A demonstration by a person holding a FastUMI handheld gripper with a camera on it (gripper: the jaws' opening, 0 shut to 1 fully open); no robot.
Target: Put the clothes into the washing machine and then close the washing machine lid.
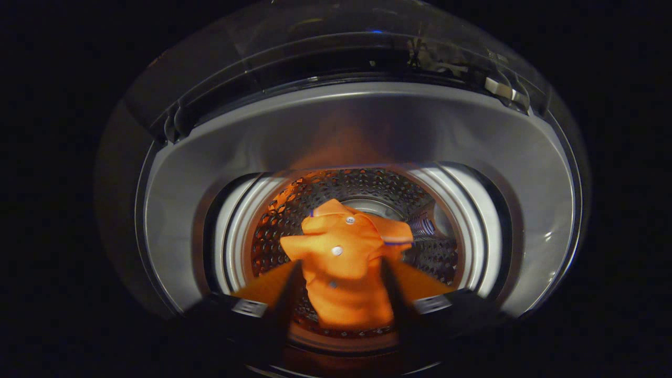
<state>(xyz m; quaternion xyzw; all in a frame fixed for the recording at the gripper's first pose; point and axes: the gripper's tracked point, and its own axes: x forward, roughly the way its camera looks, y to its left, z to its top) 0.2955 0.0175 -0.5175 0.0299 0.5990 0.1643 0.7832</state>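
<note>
View along the gripper (341,286), which I am holding above the open top of the washing machine. Its two fingers are drawn in narrow on a bunched orange polo shirt with white buttons and a thin blue collar stripe (344,262), one finger pressing each flank of the fold, so the garment hangs pinched between them. The shirt is suspended over the mouth of the perforated steel drum (294,210), inside the pale ring of the tub opening (236,231) and below the broad grey plastic collar of the machine (357,126). The clear hinged lid (367,37) stands raised beyond the collar.

I judge the shirt light, soft and wholly limp: it will drape, swing and bunch rather than keep any shape, and the knit looks grippy enough not to slide out of the pinch. It is not fragile. The hold is on a gathered fold below the placket, which I think is sound; a thick bunch gives more to grip than a single layer at the hem. My concern is a trailing sleeve catching on the tub ring on release, which would foul the lid.
</note>
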